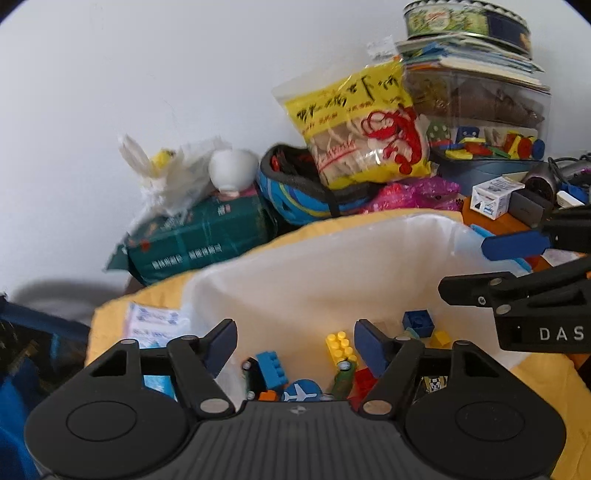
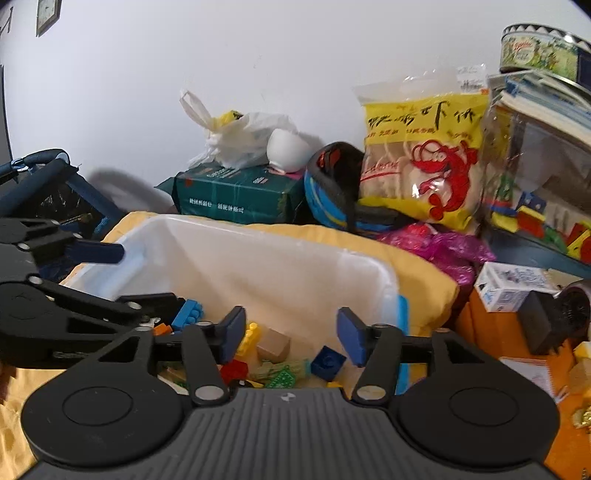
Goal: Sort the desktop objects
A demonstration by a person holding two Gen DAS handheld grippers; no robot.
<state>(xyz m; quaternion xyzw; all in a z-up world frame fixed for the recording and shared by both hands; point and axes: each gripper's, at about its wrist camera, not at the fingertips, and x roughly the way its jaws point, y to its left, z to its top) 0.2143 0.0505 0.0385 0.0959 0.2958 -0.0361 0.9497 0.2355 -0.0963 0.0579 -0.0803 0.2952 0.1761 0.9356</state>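
Left hand-held gripper (image 1: 295,341) open and empty above bricks (image 1: 341,347) half hidden behind it in white bin (image 1: 314,266), right hand-held gripper (image 2: 291,332) likewise open, tan cube (image 2: 273,349) seen only from right wrist.

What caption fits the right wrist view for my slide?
Open right gripper poised over a white bin of toy bricks, left gripper alongside.

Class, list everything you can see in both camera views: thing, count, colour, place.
Storage bin: one, white, centre, on yellow cloth.
Building bricks: several, mixed colours, inside bin.
Prawn cracker bag: one, yellow and clear, behind bin.
Helmet: one, blue and black, under that bag.
Tissue pack: one, green, back left.
Bowl: one, white, upturned on pack.
Tin: one, top of right stack.
Left gripper: open, over bin.
Right gripper: open, over bin.
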